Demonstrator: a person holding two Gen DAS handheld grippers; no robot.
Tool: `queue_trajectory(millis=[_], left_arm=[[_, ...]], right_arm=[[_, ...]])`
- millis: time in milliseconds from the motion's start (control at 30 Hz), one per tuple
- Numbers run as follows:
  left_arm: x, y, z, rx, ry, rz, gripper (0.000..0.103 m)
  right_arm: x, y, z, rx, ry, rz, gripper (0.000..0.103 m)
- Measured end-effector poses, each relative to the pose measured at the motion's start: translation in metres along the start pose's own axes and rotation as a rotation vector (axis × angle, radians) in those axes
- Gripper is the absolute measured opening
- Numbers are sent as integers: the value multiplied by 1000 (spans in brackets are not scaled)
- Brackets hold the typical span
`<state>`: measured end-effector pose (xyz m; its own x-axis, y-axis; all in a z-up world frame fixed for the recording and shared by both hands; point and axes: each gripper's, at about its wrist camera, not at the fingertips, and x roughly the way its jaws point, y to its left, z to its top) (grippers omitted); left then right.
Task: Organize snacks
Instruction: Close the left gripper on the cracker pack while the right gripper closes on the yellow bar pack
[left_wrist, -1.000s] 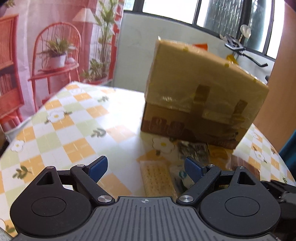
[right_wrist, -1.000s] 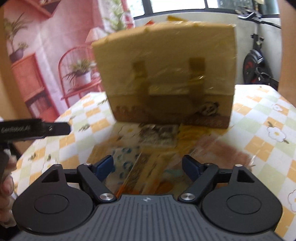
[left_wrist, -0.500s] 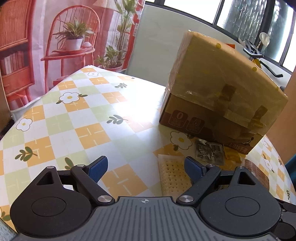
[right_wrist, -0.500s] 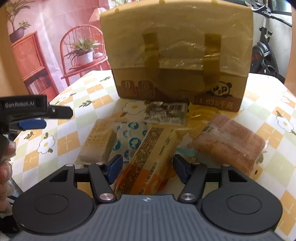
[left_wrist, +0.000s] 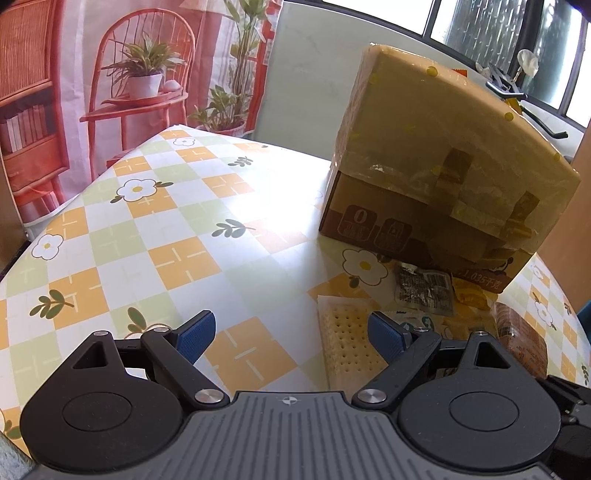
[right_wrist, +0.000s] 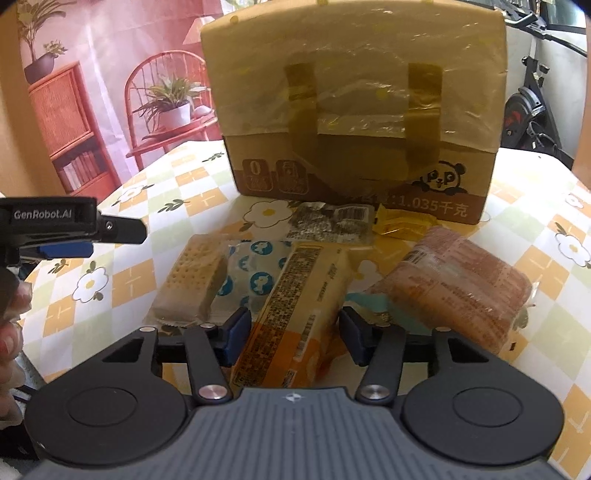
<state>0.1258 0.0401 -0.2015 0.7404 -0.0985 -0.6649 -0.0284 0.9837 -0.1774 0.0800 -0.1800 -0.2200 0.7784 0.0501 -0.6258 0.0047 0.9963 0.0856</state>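
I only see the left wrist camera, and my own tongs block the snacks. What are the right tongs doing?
Observer: The right tongs are closing around a long yellow-orange packet, pads not yet pressing it.
Operator: What lies left of that packet?
Observer: A blue-and-white pouch, between it and the cracker pack.
Operator: And right?
Observer: A reddish-brown wrapped pack with a barcode facing up.

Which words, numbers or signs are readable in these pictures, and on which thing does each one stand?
"GenRobot.AI": on the left gripper.
"1.035千克": on the cardboard box, low on its front.
"0": in a badge on the box's lower left.
"P" "P": beside the panda drawing on the box.
Print on the yellow snack packet and barcode numbers: too small to read.
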Motion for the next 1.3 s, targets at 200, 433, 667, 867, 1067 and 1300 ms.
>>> queue_trajectory(millis=[200,433,667,867,1067,1300], left_arm=[[1,-1,-2,12,8,-5,90],[5,-7,-6,40,21,-31,86],[30,-28,-5,110,110,-55,74],[52,-43,-4,161,149,-45,73],[53,-52,-14,198,155,-22,71],[41,-32,-19,134,117,-11,49]], right_arm=[[-5,-19,0,69,-31,-52,53],[-5,-21,-1,71,-47,-48,50],[-4,-21,-3,77,-58,-33,50],[-6,-24,-4,87,-66,-22,50],[-6,-24,-5,82,-69,-21,50],[-6,-23,-3,79,-72,-17,50]])
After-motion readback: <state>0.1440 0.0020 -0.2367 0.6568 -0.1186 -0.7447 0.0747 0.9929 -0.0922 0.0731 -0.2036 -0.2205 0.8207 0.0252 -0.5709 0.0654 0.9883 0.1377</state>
